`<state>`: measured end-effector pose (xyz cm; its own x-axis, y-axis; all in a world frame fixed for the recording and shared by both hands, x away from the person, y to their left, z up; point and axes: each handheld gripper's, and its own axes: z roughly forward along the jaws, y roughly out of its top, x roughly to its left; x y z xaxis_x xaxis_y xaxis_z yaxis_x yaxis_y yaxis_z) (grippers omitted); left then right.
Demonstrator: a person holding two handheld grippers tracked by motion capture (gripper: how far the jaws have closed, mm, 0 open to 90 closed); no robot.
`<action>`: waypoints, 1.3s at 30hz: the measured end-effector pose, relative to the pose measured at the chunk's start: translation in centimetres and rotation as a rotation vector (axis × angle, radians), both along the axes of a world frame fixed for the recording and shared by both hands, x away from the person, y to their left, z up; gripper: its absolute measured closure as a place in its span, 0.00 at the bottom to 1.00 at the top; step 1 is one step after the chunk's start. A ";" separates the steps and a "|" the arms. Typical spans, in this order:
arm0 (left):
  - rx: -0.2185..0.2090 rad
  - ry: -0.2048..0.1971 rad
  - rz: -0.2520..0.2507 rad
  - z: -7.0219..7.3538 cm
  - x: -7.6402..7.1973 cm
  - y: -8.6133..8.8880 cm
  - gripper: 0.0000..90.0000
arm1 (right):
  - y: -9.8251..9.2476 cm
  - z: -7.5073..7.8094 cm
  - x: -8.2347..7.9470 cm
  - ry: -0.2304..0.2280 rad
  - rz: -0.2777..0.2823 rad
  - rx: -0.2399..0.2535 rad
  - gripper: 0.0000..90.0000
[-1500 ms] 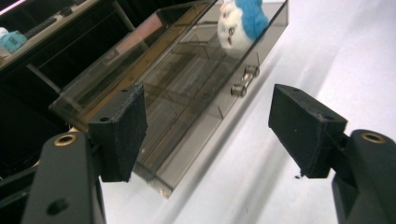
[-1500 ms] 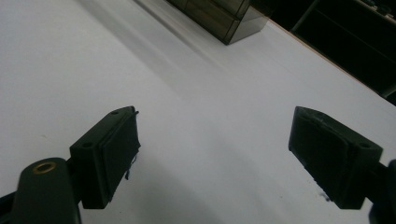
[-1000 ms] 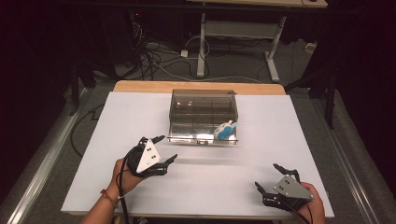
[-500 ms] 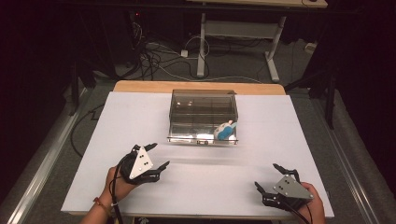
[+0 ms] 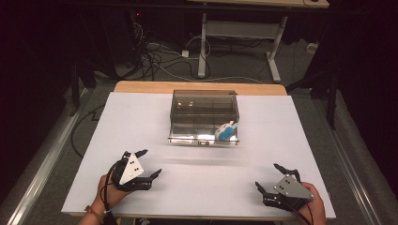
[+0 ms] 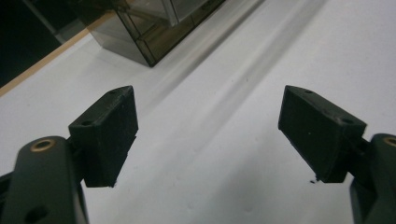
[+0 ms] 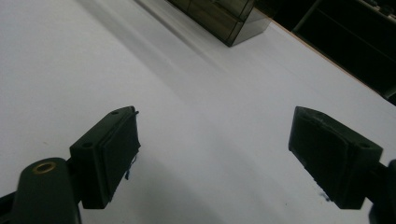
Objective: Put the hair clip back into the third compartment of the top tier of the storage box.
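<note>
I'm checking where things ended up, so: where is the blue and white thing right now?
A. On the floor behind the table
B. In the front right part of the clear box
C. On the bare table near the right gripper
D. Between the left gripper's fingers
B: in the high view the blue and white thing sits inside the clear box, at its front right corner.

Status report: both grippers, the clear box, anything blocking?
Left gripper open, jaws just widened, nothing between. Right gripper open, empty. Clear box mid-table, blue-and-white item inside. White tabletop between them bare.

High view overhead facing forward, both gripper views low, close, sharing the clear box (image 5: 204, 117).
</note>
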<state>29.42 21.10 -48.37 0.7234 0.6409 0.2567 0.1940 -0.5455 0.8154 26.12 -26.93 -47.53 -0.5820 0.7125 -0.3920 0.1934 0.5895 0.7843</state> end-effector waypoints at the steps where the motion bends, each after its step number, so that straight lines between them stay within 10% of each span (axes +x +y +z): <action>1: -0.006 0.006 0.003 -0.1 -0.1 0.2 0.22 | 0.0 0.0 0.0 0.000 0.004 -0.002 0.18; 39: -0.037 0.027 0.033 -1.2 -1.2 1.4 0.21 | 0.0 0.1 0.5 -0.016 0.027 -0.003 0.18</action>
